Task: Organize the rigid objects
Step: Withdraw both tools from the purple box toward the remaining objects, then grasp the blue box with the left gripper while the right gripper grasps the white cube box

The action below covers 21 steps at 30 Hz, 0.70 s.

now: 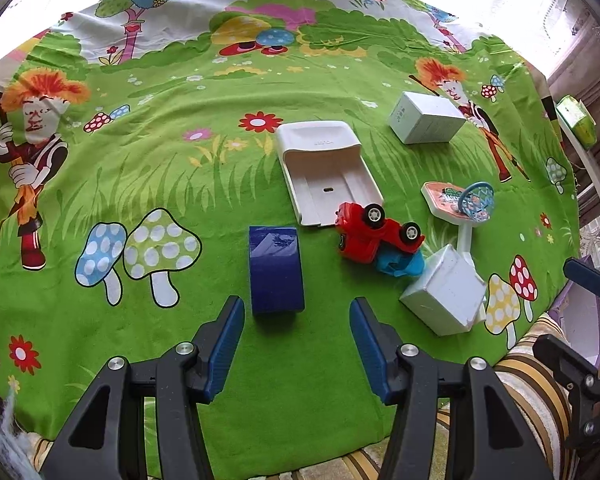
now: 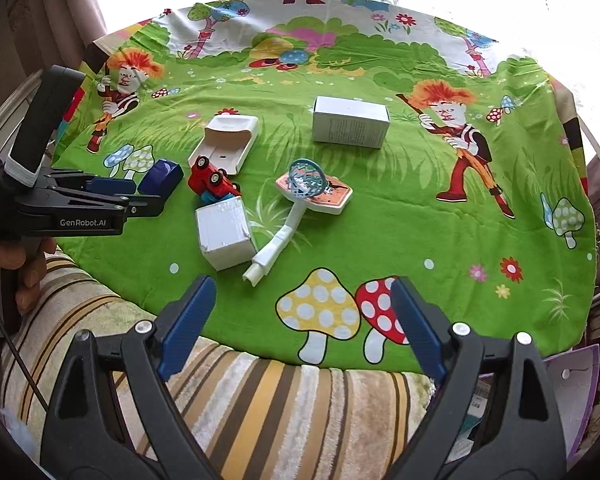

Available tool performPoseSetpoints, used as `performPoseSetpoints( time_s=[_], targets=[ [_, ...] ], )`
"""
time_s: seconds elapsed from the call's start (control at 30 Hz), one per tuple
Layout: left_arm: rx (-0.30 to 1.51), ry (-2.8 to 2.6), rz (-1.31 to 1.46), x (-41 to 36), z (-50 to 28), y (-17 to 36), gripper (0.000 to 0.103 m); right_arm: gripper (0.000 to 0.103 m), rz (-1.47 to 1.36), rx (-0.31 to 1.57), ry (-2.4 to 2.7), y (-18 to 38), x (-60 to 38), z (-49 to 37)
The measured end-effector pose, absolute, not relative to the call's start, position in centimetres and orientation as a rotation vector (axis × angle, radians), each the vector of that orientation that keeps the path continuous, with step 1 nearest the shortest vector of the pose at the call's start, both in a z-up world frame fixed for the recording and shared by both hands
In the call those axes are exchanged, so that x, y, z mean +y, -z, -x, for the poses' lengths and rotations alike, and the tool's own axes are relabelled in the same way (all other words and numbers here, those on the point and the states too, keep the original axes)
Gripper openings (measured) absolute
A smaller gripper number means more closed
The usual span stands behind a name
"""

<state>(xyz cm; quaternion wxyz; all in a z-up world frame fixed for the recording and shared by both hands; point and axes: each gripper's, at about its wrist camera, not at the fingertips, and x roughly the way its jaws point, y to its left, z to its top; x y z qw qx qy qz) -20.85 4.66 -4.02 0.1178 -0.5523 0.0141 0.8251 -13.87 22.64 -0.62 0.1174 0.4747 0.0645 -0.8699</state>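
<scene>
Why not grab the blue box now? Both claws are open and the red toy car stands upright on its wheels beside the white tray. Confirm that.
Not quite: the red toy car lies overturned, wheels up, as the left wrist view shows. It is beside the white tray, and both the left claw and right claw are open.

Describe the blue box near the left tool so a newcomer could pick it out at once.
On the green cartoon cloth, look just ahead of the open left tool. The blue box lies there alone, left of the overturned red toy car. It is the only dark, glossy block; the other boxes are white.
</scene>
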Motion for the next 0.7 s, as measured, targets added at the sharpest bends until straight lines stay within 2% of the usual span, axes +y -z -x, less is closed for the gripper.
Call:
performPoseSetpoints(
  time_s=[0.3, 0.47, 0.63, 0.7],
  targets=[
    [0.023, -2.435, 1.620, 4.0, 22.1, 4.8, 0.056, 0.091, -1.399, 0.337, 2.439, 2.7, 18.1, 16.6],
    [0.019, -2.423, 1.623, 3.9, 22.5, 5.3, 0.046, 0.089, -1.438, 0.344, 2.419, 3.9, 17.5, 17.9],
    [0.022, -2.420, 1.612, 4.0, 22.6, 5.6, 0.036, 0.072, -1.488, 0.345, 2.390, 5.1, 17.1, 18.7],
    [0.013, -2.421, 1.607, 3.9, 22.5, 5.6, 0.031, 0.056, -1.502, 0.350, 2.376, 5.5, 17.0, 18.7]
  ],
)
